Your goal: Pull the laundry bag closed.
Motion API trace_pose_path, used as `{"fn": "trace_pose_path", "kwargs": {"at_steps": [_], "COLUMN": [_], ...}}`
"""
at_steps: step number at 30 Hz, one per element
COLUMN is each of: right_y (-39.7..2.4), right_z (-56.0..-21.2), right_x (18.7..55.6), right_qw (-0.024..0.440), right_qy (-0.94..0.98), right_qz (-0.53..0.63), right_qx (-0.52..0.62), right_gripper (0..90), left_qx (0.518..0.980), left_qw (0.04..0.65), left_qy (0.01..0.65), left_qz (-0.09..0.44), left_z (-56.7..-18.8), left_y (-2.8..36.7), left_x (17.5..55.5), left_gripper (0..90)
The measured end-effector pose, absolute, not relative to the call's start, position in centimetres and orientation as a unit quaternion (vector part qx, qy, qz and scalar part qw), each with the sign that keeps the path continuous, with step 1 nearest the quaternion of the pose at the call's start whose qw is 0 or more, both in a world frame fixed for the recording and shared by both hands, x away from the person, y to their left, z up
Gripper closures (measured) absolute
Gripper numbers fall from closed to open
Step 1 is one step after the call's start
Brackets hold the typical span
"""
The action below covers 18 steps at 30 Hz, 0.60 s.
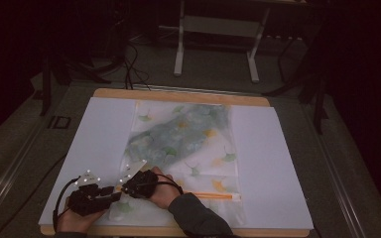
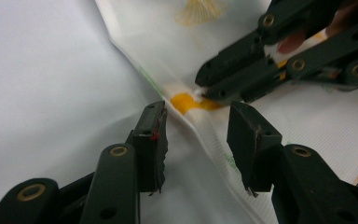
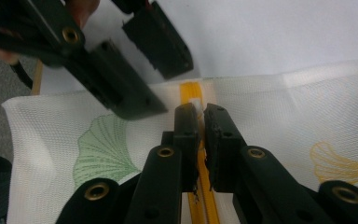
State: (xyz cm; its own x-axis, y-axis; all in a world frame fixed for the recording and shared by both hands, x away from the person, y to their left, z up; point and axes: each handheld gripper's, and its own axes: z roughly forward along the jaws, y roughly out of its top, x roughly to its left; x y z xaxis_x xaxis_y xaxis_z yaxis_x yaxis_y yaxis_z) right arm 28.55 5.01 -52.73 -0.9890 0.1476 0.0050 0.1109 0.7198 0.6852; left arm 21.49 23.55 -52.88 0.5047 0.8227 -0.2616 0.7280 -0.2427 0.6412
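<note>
A white mesh pouch (image 1: 183,139) printed with green and yellow leaves lies flat on the sheet, a grey-green cloth showing through it. Its orange zipper (image 1: 213,196) runs along the near edge. My right gripper (image 3: 200,112) is shut on the zipper pull (image 3: 195,101) at the zipper's left end. In the high view my right gripper (image 1: 124,187) sits tip to tip with my left gripper (image 1: 115,190). My left gripper (image 2: 198,135) stands open astride a raised fold of the pouch by the orange zipper end (image 2: 189,101), and its pads are off the cloth.
A large white sheet (image 1: 99,129) covers the wooden table (image 1: 178,94). The person's forearm in a dark sleeve (image 1: 198,218) lies over the pouch's near edge. Beyond the table are a white desk frame (image 1: 178,49) and cables on the dark floor.
</note>
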Motion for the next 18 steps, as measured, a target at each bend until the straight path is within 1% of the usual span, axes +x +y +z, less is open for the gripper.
{"fn": "trace_pose_path", "kwargs": {"at_steps": [5,13,16,18], "right_y": [4.8,4.3,4.3,4.3], "right_z": [-52.4,-51.4,-51.2,-51.1], "right_x": [28.5,28.3,28.2,28.1], "right_qw": [0.030,0.041,0.042,0.042], "right_qy": [0.925,0.925,0.925,0.925], "right_qz": [0.373,0.373,0.374,0.375], "right_qx": [0.066,0.058,0.054,0.052], "right_gripper": [84.1,84.2,84.1,84.1], "left_qx": [0.793,0.794,0.797,0.797], "left_qw": [0.355,0.359,0.359,0.361], "left_qy": [0.492,0.489,0.484,0.483], "left_qz": [0.056,0.044,0.039,0.034], "left_z": [-53.2,-53.4,-53.5,-53.5], "left_y": [23.2,22.8,22.6,22.5], "left_x": [21.9,22.3,22.6,22.8], "left_gripper": [58.6,59.8,63.5,68.7]}}
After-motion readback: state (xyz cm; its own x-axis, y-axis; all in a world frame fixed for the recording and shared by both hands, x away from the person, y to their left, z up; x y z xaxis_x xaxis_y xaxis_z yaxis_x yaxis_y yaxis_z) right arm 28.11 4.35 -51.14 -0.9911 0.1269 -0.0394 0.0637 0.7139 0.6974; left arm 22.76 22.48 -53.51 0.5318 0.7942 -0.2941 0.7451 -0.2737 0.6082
